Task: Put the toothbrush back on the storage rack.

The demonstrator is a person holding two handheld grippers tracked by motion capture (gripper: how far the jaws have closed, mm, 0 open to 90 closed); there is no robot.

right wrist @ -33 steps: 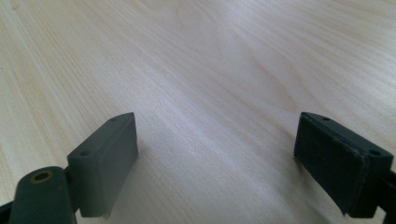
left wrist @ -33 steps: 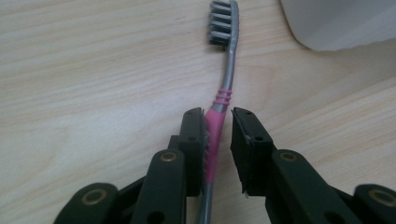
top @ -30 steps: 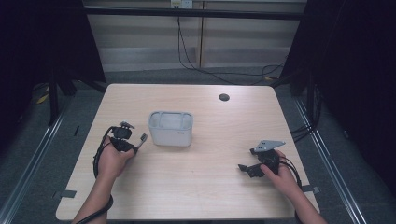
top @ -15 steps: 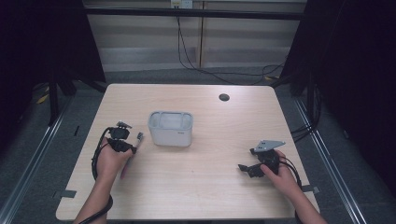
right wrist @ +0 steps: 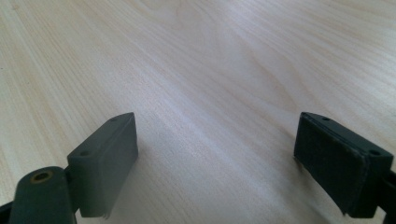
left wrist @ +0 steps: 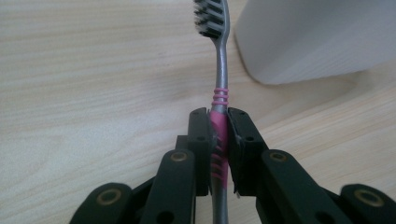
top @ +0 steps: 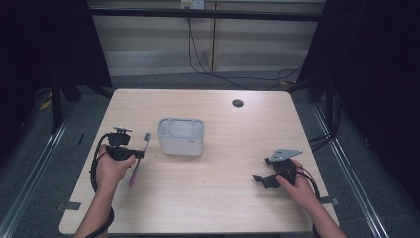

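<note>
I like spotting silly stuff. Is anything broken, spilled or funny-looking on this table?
Nothing stands out. The left gripper is shut on a pink and grey toothbrush beside the white container, which stands upright. The right gripper is open over bare table. No spills or damage show.

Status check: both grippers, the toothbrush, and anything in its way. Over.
Left gripper shut on toothbrush at pink grip, bristles forward. Right gripper open over bare table. White container close beside brush head.
</note>
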